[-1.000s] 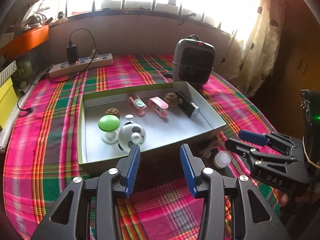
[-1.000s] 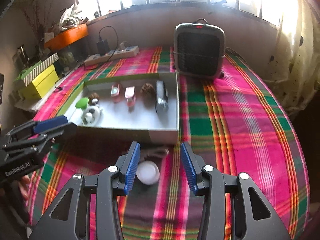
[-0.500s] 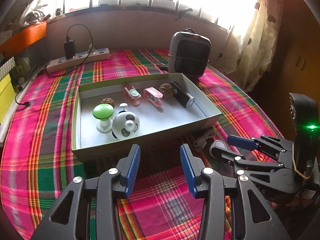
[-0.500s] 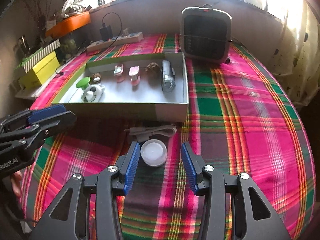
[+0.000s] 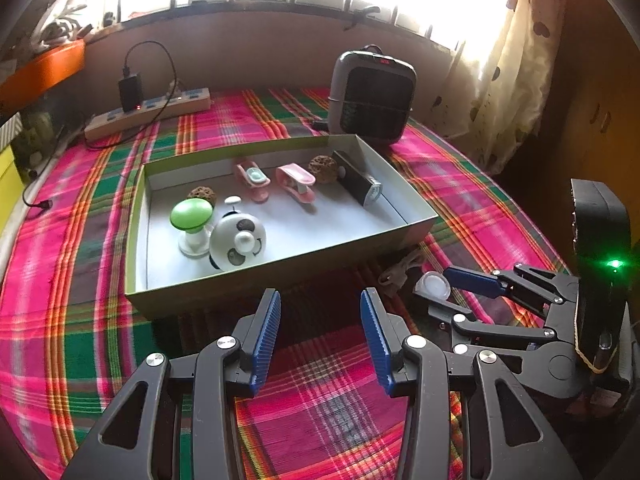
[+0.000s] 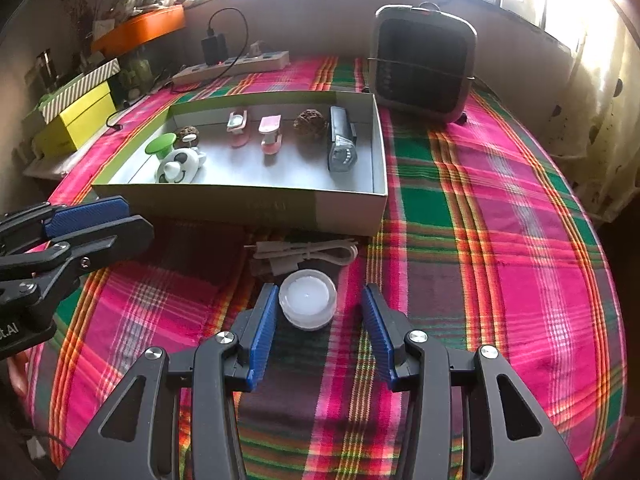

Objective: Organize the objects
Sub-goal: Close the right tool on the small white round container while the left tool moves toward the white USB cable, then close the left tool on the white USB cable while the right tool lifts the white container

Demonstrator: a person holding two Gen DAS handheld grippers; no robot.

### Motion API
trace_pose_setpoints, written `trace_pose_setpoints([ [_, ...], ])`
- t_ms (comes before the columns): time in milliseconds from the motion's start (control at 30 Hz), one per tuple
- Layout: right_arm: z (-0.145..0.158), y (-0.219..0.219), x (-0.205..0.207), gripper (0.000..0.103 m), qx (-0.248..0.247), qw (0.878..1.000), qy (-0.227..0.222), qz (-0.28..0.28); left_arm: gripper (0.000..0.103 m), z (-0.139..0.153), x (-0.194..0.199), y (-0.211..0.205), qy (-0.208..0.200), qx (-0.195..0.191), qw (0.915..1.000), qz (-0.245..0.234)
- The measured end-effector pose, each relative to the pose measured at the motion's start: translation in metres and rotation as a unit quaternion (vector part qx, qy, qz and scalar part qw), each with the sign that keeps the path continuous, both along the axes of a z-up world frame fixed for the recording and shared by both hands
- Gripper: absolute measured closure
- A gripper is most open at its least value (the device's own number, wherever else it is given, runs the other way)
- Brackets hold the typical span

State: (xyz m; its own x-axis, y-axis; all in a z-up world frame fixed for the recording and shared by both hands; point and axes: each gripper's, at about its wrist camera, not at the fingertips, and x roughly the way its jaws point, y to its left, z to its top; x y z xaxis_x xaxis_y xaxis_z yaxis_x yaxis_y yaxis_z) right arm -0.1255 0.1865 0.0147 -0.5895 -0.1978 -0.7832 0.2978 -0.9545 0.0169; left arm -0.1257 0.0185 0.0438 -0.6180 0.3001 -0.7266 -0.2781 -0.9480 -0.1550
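jaws spread, right gripper (image 6: 320, 320), white tealight (image 6: 307, 298) between them, nearer left pad

A small round white tealight (image 6: 307, 300) in a clear cup sits upright on the plaid-covered desk, just in front of the open cardboard box (image 6: 240, 205). A coiled pale cable (image 6: 308, 255) lies between the candle and the box wall. Inside the box stand a green-capped mushroom toy (image 6: 161, 145) and a panda-faced ball (image 6: 176, 165), touching, with two brown knobbly balls, two pink clips and a black bike light (image 6: 341, 145) laid along the right wall.
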Motion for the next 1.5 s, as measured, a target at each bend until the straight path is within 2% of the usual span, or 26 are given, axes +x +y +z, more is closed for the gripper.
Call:
trace_pose_setpoints([
  [333, 0.000, 0.009, 0.002, 0.074, -0.005, 1.000, 0.005, 0.007, 0.063, -0.003, -0.004, 0.014, -0.006, -0.007, 0.9999, -0.014],
  [800, 0.001, 0.039, 0.008, 0.074, -0.009, 1.000, 0.005, -0.012, 0.063, -0.009, -0.017, 0.049, -0.014, -0.012, 0.9979, -0.062],
  [1500, 0.002, 0.070, 0.013, 0.074, -0.013, 0.999, 0.006, -0.034, 0.063, -0.025, -0.035, 0.080, -0.027, -0.031, 0.9958, -0.081],
])
